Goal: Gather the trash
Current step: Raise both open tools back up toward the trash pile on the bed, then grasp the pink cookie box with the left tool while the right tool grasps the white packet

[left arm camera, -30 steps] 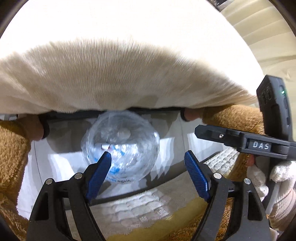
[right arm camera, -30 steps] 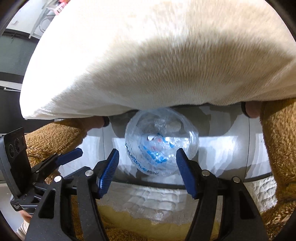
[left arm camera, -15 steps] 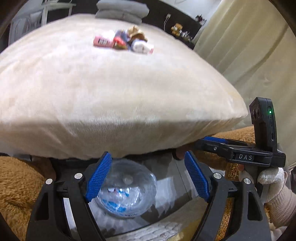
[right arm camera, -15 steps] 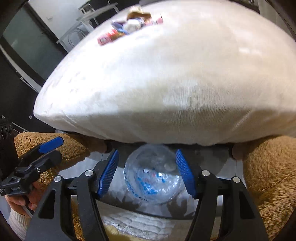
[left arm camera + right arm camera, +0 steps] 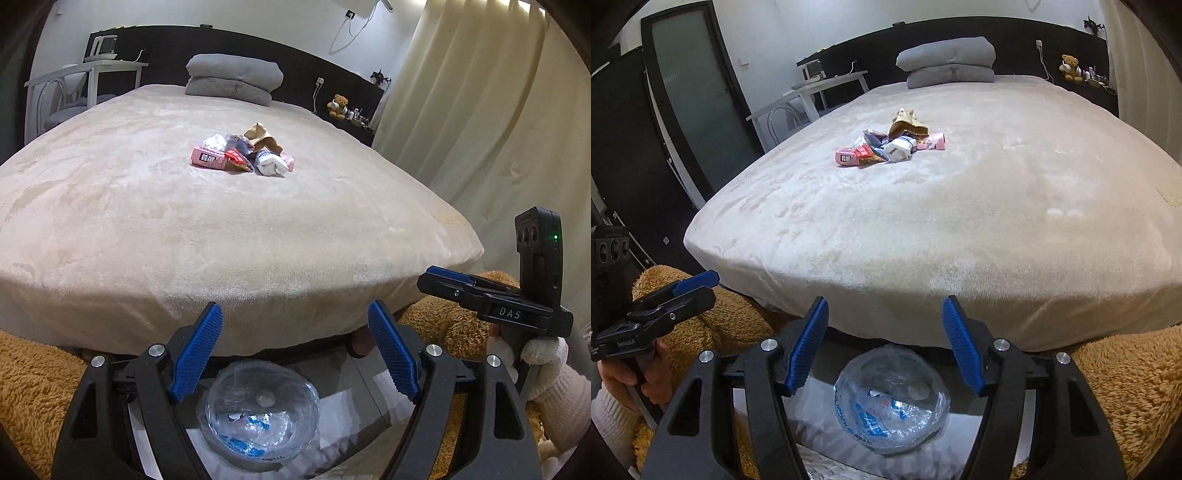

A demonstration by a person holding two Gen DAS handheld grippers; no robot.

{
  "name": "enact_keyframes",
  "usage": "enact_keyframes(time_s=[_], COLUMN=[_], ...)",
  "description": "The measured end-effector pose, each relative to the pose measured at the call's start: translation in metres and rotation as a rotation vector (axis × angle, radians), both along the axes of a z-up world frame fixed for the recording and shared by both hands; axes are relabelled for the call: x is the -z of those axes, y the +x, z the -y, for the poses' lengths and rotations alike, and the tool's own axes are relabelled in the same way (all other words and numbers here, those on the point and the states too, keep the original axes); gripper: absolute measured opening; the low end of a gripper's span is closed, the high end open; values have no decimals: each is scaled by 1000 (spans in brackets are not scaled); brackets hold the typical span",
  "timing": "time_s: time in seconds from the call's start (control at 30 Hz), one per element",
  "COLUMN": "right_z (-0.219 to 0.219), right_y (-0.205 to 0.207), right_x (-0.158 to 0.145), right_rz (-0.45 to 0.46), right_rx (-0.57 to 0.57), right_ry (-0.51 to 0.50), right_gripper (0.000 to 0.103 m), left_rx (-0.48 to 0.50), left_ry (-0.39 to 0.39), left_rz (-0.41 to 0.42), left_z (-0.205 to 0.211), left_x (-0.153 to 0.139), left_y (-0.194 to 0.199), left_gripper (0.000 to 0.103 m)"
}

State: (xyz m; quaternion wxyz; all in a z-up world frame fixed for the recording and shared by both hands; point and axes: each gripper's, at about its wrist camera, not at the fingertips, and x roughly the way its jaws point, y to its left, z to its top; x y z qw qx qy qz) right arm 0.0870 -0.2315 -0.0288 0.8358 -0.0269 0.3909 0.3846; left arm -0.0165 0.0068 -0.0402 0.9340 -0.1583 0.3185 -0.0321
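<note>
We hold both grippers, left gripper (image 5: 295, 349) and right gripper (image 5: 884, 343), with fingers released and empty, low at the foot of the bed (image 5: 221, 236). The trash pile (image 5: 242, 153) sits mid-bed, well apart from us, and the lined bin (image 5: 258, 417) stands below. Reaching that far, we risk pinching the plush cover or scattering loose wrappers.

text: "DAS" | on: right tongs (image 5: 443, 275) body | other print: unreadable
</note>
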Motion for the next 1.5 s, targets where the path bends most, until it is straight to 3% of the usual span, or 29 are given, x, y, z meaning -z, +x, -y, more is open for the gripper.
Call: enact_keyframes(time_s=[0.27, 0.43, 0.67, 0.97, 1.17, 1.5], right_z=[-23, -52, -94, -150, -166, -182], right_y=[50, 98, 181, 247, 278, 295], right_x=[-6, -11, 0, 15, 30, 38], right_rz=[-43, -72, -215, -323, -392, -397], right_rx=[-33, -59, -28, -11, 25, -5], right_ry=[5, 8, 48, 76, 82, 63], right_gripper=[64, 64, 64, 64, 64, 63], left_rx=[-3, 10, 3, 27, 40, 42], left_ry=[-17, 17, 87, 213, 266, 304], left_rz=[-7, -24, -64, -151, -200, -210], left_z=[-27, -48, -86, -114, -123, -125], left_x=[-10, -19, -23, -6, 18, 36], left_y=[33, 69, 132, 205, 250, 291], left_gripper=[80, 80, 80, 80, 80, 80])
